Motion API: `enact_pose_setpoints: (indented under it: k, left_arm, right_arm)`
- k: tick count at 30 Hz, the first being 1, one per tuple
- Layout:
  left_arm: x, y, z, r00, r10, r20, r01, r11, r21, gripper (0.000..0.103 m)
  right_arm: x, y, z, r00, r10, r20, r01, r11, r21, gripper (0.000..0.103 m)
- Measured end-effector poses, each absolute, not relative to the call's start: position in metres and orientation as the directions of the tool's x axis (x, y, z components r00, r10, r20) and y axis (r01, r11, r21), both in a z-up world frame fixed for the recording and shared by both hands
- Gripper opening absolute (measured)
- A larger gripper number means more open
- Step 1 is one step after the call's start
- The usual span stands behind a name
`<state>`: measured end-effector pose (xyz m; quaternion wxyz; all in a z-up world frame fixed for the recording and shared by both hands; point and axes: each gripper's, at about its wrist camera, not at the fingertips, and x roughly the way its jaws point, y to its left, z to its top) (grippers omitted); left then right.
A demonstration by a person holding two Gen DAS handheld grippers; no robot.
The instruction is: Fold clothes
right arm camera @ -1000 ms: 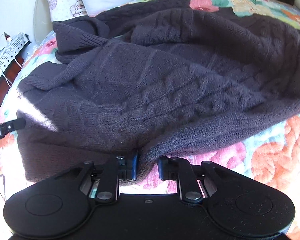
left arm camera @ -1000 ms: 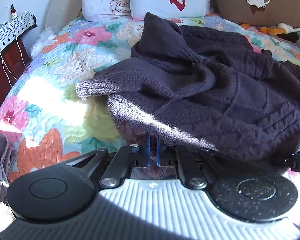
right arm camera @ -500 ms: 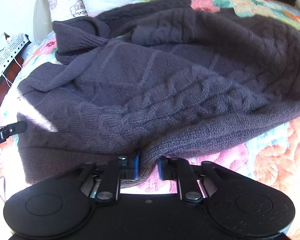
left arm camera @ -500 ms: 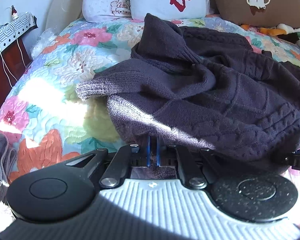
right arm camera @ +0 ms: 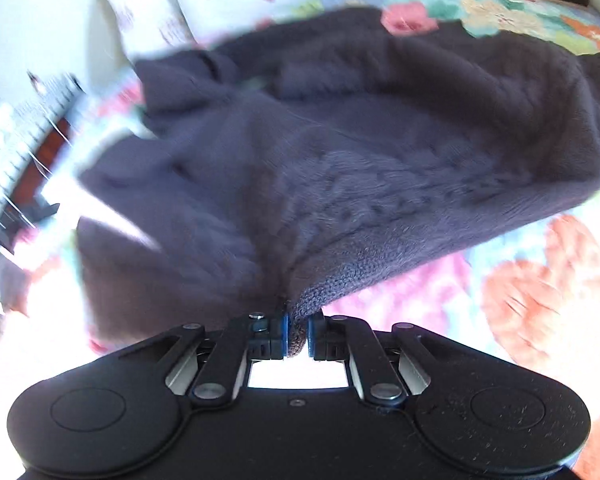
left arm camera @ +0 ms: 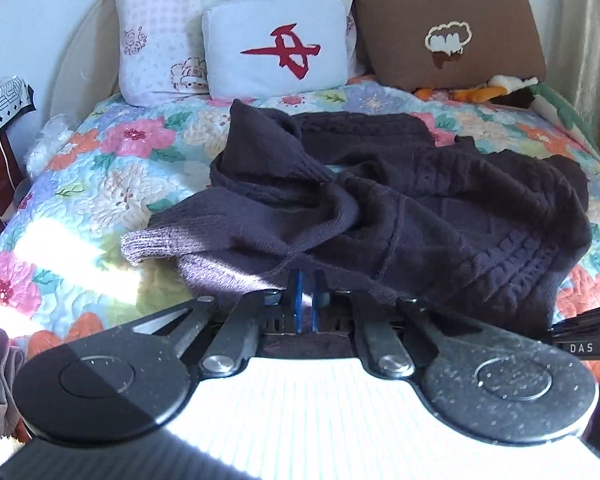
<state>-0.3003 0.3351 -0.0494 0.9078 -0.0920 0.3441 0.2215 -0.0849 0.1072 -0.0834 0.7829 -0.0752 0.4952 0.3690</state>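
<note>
Pinching the sweater (left arm camera: pixel 440 216) hem, each hand-held gripper (left arm camera: pixel 307 292) (right arm camera: pixel 297 330) risks the heavy knit slipping from a shallow bite.

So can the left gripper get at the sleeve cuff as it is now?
Probably not yet: the left gripper is shut on the sweater hem. The cuff lies uncovered to its left.

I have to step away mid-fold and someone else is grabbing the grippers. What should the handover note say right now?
Left gripper: shut on the sweater, at its near hem.
Right gripper: shut on the sweater's ribbed hem edge; that view is motion-blurred.
Sweater: dark knit, lying rumpled on the floral quilt, one sleeve cuff sticking out to the left, below the pillows.
Done: both hem grips taken.
Left: spread it flat, fold in the sleeves, fold the body.
</note>
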Motion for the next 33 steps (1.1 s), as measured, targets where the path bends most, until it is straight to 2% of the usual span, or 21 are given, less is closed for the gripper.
enact_pose_setpoints:
  k: [4,7,11,13,15,20,26,29,33]
  left_arm:
    - [-0.305,0.354,-0.062,0.612,0.309,-0.729,-0.511,0.857,-0.066,0.006]
    - [-0.313,0.370,-0.064,0.610,0.297,-0.734,-0.551,0.826,-0.123,0.007]
    - [-0.313,0.380,-0.071,0.566,0.329,-0.756,-0.594,0.799,-0.097,0.009]
    - [-0.313,0.379,-0.073,0.562,0.322,-0.762,-0.590,0.801,-0.096,0.012]
    - [-0.310,0.377,-0.075,0.559,0.322,-0.764,-0.583,0.808,-0.086,0.022]
    - [-0.304,0.372,-0.079,0.543,0.323,-0.775,-0.569,0.820,-0.057,0.033]
    - [-0.305,0.369,-0.081,0.534,0.326,-0.780,-0.574,0.817,-0.050,0.039]
    - [-0.305,0.369,-0.081,0.531,0.329,-0.781,-0.579,0.813,-0.051,0.041]
    - [-0.304,0.369,-0.083,0.524,0.328,-0.786,-0.578,0.815,-0.045,0.041]
  right_arm:
    - [-0.096,0.120,-0.076,0.244,0.481,-0.842,-0.706,0.683,0.185,0.010]
    - [-0.097,0.117,-0.076,0.232,0.479,-0.847,-0.716,0.673,0.184,0.010]
    - [-0.096,0.112,-0.085,0.207,0.461,-0.863,-0.695,0.690,0.202,0.010]
    - [-0.098,0.112,-0.087,0.208,0.457,-0.865,-0.689,0.696,0.202,0.011]
    - [-0.100,0.114,-0.087,0.213,0.450,-0.867,-0.691,0.697,0.192,0.013]
    - [-0.102,0.116,-0.086,0.225,0.439,-0.870,-0.692,0.701,0.174,0.017]
    - [-0.099,0.110,-0.079,0.215,0.450,-0.867,-0.661,0.721,0.210,0.020]
    - [-0.097,0.107,-0.069,0.205,0.451,-0.869,-0.636,0.736,0.232,0.034]
    - [-0.100,0.104,-0.055,0.217,0.463,-0.859,-0.626,0.741,0.242,0.042]
